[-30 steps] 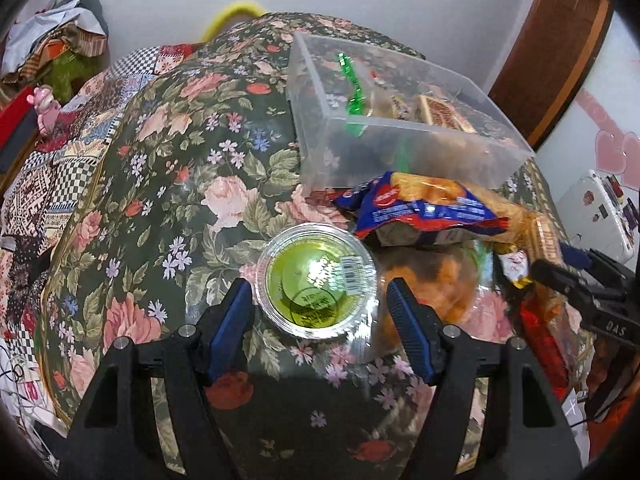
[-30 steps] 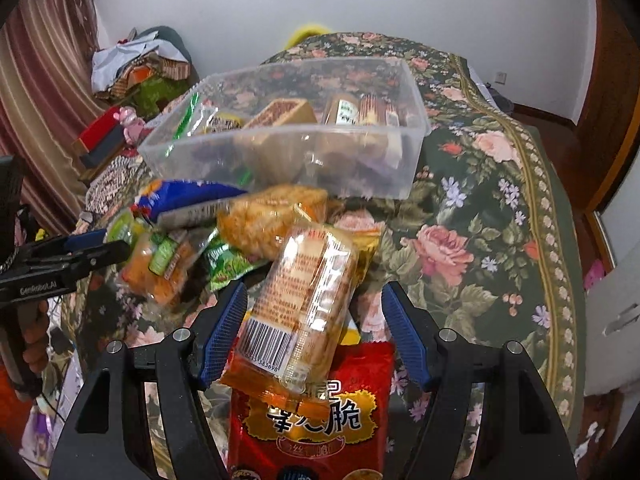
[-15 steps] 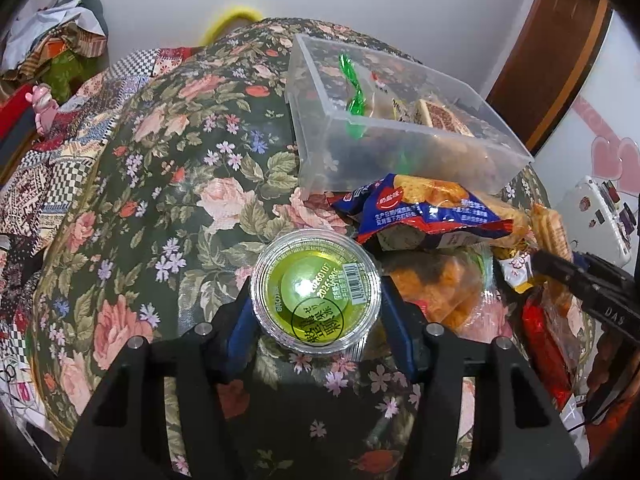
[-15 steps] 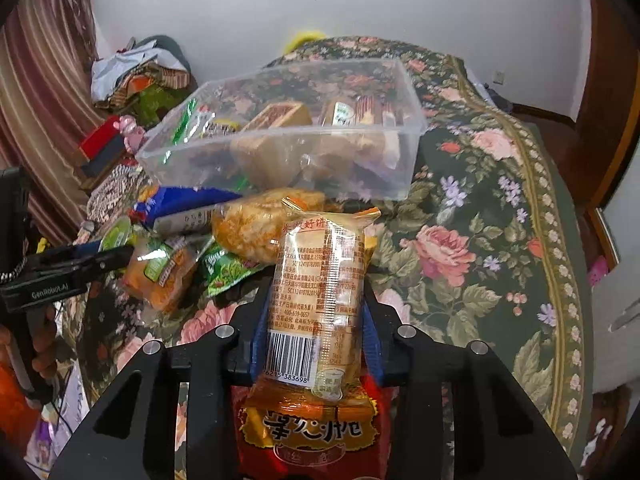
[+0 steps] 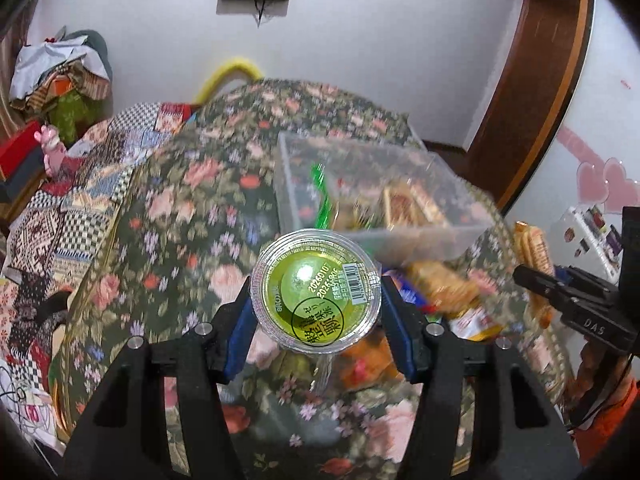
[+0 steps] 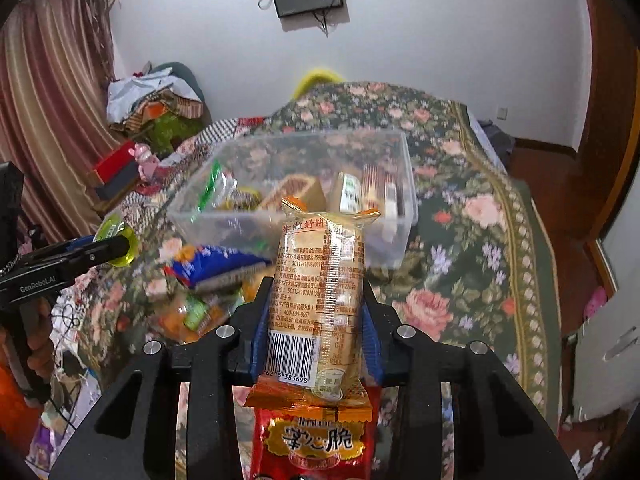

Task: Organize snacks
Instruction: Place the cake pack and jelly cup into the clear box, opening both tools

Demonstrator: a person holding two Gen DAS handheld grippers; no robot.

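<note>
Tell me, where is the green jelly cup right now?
In the left wrist view the green jelly cup sits centre, clamped between the left gripper, just before the clear bin.

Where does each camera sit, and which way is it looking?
Left wrist: on the left gripper, facing forward over its fingers, shut on the green jelly cup; right gripper at right.
Right wrist: on the right gripper, shut on the cracker pack; left gripper at left.
Shared: clear bin, floral cloth.

Both wrist views look forward, close, sharing the clear bin (image 5: 372,196) (image 6: 304,196).
</note>
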